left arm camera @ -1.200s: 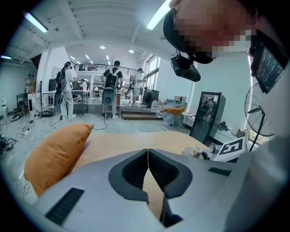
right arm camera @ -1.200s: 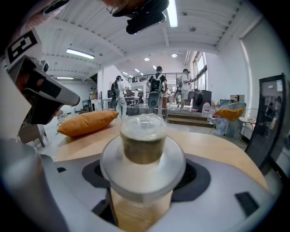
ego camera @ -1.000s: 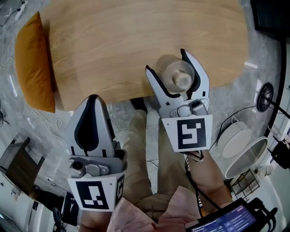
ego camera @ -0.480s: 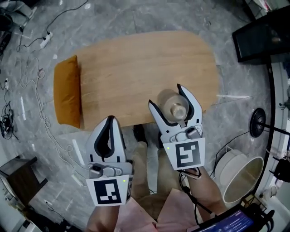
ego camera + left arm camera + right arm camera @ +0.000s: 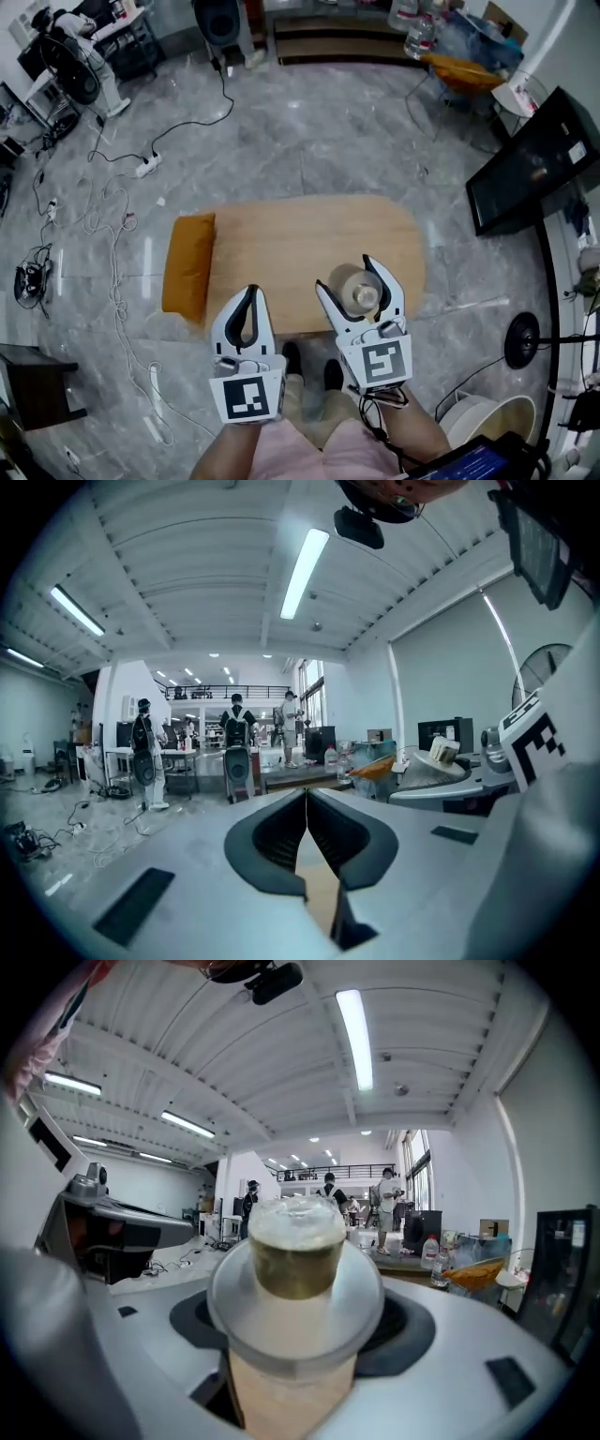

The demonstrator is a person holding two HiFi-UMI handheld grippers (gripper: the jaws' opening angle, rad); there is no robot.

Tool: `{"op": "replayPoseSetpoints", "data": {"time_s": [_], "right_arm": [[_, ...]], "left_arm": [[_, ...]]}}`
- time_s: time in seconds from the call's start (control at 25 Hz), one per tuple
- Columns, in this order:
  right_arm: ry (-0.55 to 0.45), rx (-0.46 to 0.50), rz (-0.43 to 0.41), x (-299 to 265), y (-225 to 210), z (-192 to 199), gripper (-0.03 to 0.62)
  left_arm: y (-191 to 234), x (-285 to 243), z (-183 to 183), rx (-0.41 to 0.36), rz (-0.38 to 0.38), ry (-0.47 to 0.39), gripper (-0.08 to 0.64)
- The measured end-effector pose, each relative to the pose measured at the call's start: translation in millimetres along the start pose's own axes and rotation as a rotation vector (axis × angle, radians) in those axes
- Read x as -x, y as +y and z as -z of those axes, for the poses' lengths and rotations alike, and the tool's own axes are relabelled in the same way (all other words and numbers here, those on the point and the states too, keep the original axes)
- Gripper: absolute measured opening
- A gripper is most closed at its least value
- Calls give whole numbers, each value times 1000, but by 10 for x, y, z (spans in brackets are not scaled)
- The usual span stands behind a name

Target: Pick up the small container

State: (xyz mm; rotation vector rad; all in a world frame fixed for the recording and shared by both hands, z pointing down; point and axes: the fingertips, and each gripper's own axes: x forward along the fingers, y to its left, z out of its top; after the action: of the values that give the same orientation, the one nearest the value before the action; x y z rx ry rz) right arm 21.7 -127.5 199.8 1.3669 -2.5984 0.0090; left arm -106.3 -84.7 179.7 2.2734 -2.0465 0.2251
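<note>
The small container [image 5: 359,292], a clear lidded tub, sits between the jaws of my right gripper [image 5: 349,281], which is shut on it and holds it high above the wooden table [image 5: 281,239]. In the right gripper view the small container [image 5: 296,1269] fills the middle, its lid rim wide and its body pointing out into the room. My left gripper [image 5: 250,294] hangs beside it to the left, shut with nothing in it. In the left gripper view the left gripper [image 5: 306,795] has its black pads pressed together.
An orange cushion [image 5: 187,262] lies at the table's left end. Cables and a power strip [image 5: 145,167] trail over the grey floor on the left. A black monitor [image 5: 525,169] stands at the right, and a white basket [image 5: 487,422] sits low right.
The head view has risen far above the table, which now looks much smaller. Both grippers rose with it, and the right one still grips the container, now off the tabletop.
</note>
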Motion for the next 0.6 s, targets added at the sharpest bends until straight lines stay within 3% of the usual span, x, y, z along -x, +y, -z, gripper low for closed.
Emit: {"op": "replayPoseSetpoints", "data": {"time_s": [0.24, 0.6], "right_arm": [[-52, 54, 14, 153, -21, -639, 339], [-100, 105, 13, 327, 59, -1071, 339]], "left_arm": [[-14, 96, -579, -6, -13, -98, 14], [0, 215, -1021, -40, -25, -200, 14]]}}
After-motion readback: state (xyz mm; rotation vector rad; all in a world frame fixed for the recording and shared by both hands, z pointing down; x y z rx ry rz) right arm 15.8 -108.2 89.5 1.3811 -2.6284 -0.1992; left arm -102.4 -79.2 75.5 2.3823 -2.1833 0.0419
